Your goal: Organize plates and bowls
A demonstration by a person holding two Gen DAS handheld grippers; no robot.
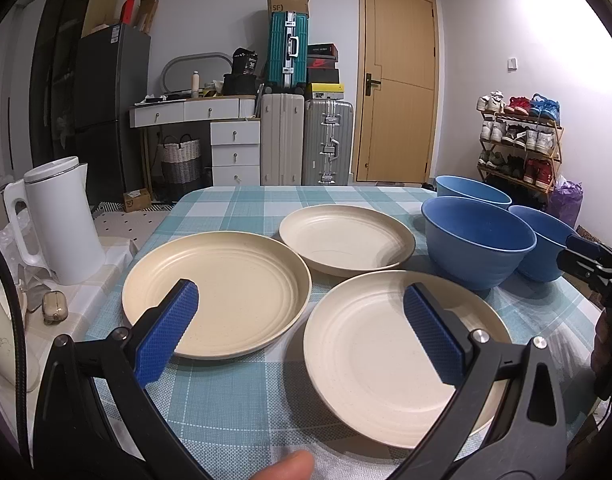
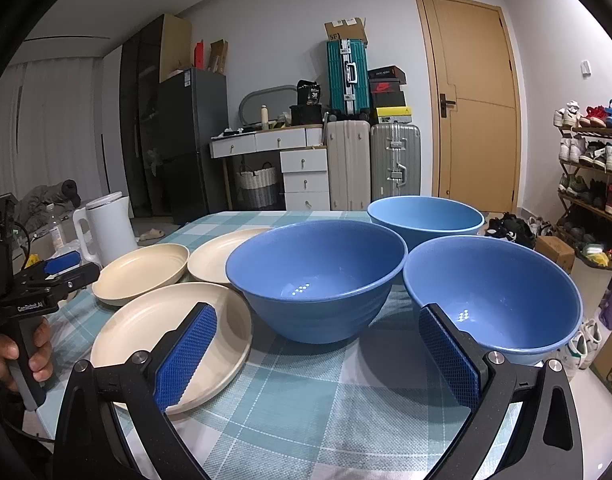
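Matt speckled plates (image 1: pixel 216 294); glossy bowls (image 2: pixel 318 280), woven tablecloth (image 1: pixel 234 408)

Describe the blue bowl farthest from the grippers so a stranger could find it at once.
Start at the table with the teal checked cloth. Three blue bowls cluster on its right side, beside three cream plates. The one you want, the far bowl, sits at the back edge nearest the wooden door, and it is a paler blue than the two bowls in front of it.

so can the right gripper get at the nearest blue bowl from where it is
Probably yes. The right gripper is open and holds nothing, and the nearest blue bowl sits just ahead by its right finger, upright and unstacked, with only bare tablecloth in front.
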